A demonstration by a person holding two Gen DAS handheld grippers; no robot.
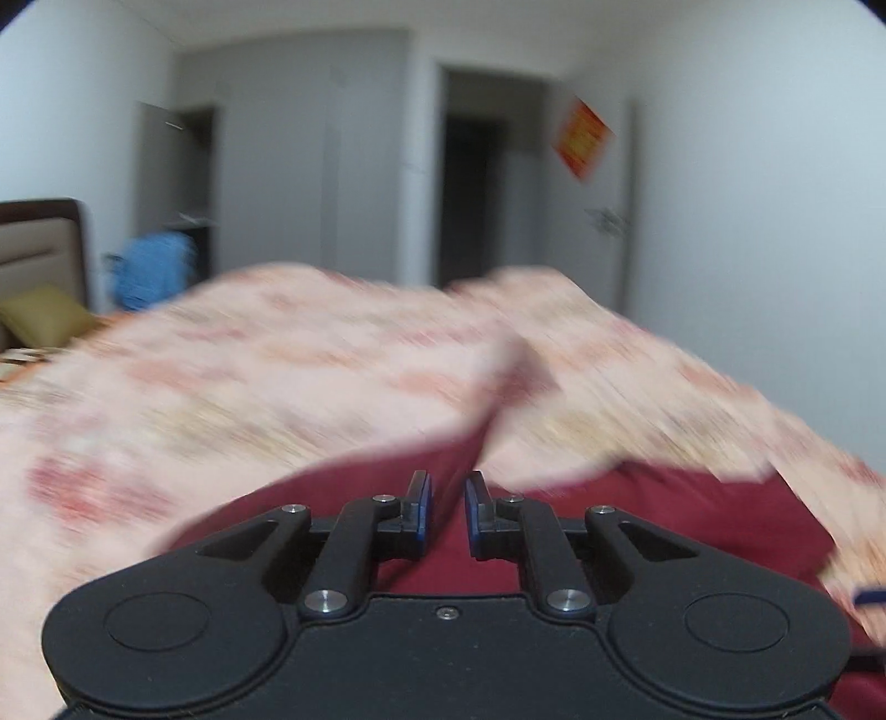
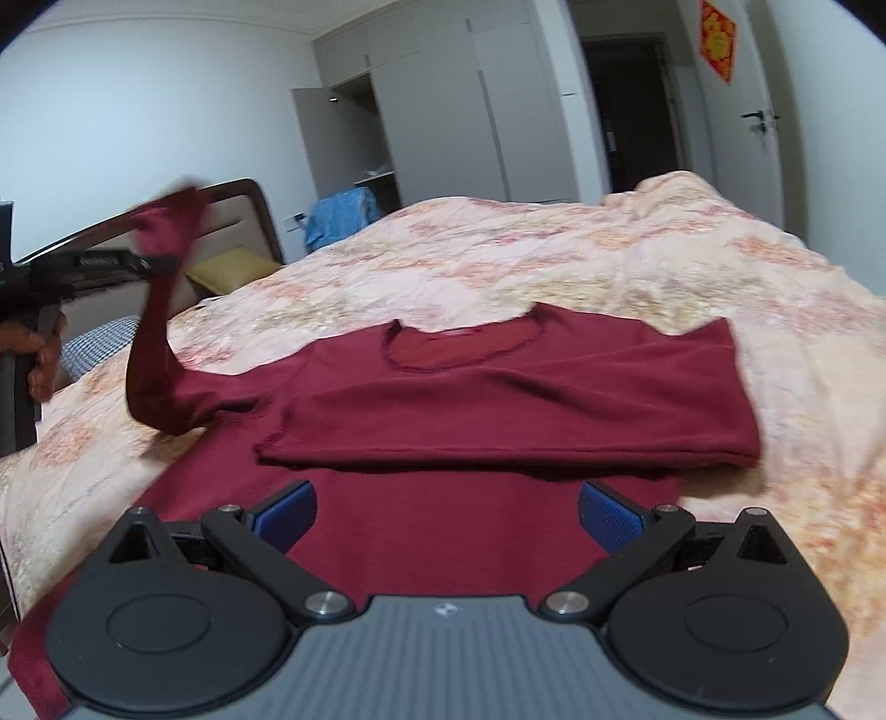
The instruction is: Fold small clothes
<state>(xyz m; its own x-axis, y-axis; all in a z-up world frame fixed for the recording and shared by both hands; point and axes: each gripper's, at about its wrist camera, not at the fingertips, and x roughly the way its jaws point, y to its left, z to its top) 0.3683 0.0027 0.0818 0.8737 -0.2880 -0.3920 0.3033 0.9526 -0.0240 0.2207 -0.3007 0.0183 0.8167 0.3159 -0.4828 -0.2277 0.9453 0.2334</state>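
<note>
- Left gripper (image 1: 447, 498): jaws drawn close, a narrow gap between the blue pads in its own view, with dark red cloth running up through that gap. From the right wrist view the same gripper (image 2: 160, 265) sits at the far left, raised above the bed, pinching the end of a sleeve.
- Sleeve (image 2: 155, 343): dark red, lifted off the bed in a twisted column from the shoulder up to the left gripper, its cuff end bunched above the jaws.
- Hand (image 2: 41, 354): wrapped round the left gripper's handle at the left edge of the right wrist view.
- Right gripper (image 2: 447, 518): jaws spread wide, blue pads well apart, nothing between them; it hovers over the lower part of the garment.
- Long-sleeved top (image 2: 498, 399): dark red, laid flat on the bed, neckline towards the far side; its other sleeve is folded across the chest as a flat band.
- Bedspread (image 2: 554, 249): pale pink with a floral print, covering the bed under the top; heavily blurred in the left wrist view.
- Headboard (image 2: 238, 221): dark frame with a padded panel, far left.
- Olive cushion (image 2: 232, 271): against the headboard.
- Blue cloth (image 2: 343, 216): heaped beyond the bed, near the wardrobe (image 2: 443, 111).
- Red door hanging (image 2: 718, 41): on the white door at upper right.
</note>
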